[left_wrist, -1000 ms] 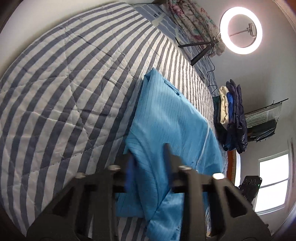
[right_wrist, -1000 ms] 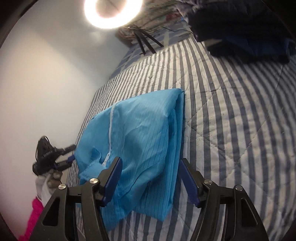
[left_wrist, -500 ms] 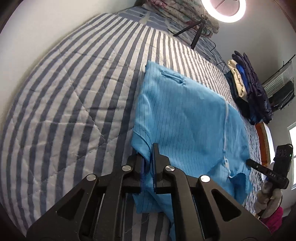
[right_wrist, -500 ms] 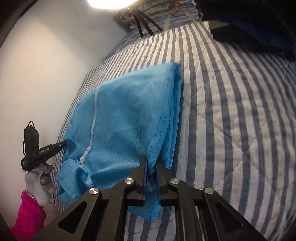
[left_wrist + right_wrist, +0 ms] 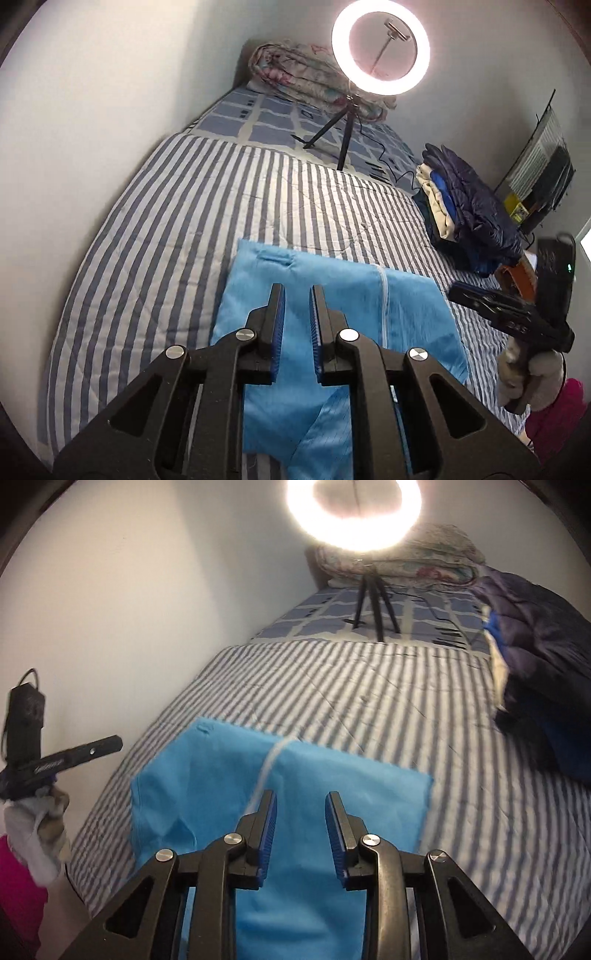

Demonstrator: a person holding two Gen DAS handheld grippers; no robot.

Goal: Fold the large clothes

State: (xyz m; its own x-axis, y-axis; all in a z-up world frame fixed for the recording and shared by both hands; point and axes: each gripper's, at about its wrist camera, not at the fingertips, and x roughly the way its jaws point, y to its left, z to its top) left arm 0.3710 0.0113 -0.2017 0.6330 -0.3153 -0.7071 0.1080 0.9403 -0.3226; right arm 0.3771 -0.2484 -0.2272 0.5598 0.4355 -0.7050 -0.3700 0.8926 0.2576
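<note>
A bright blue garment [image 5: 406, 314] lies folded into a rough rectangle on the striped quilt [image 5: 184, 240], its white zip line running down the middle. My left gripper [image 5: 296, 290] hovers over its near part. The jaws are opening, with a narrow gap and no cloth pinched between the pads. In the right wrist view the garment [image 5: 207, 775] spreads out below my right gripper [image 5: 301, 795], whose jaws are opening wider, with nothing between them. The garment's near edge is hidden under both grippers. A gloved hand [image 5: 528, 373] carries the right gripper at the right edge of the left view.
A ring light [image 5: 341, 44] on a tripod [image 5: 343, 125] stands at the head of the bed, before a rolled floral blanket [image 5: 295, 74]. A pile of dark jackets [image 5: 472, 206] sits at the bed's right side. A white wall runs along the left.
Half a second ago both grippers were shut on the garment's near edge. Now both have let go, risen and rolled level, and the views look towards the head of the bed.
</note>
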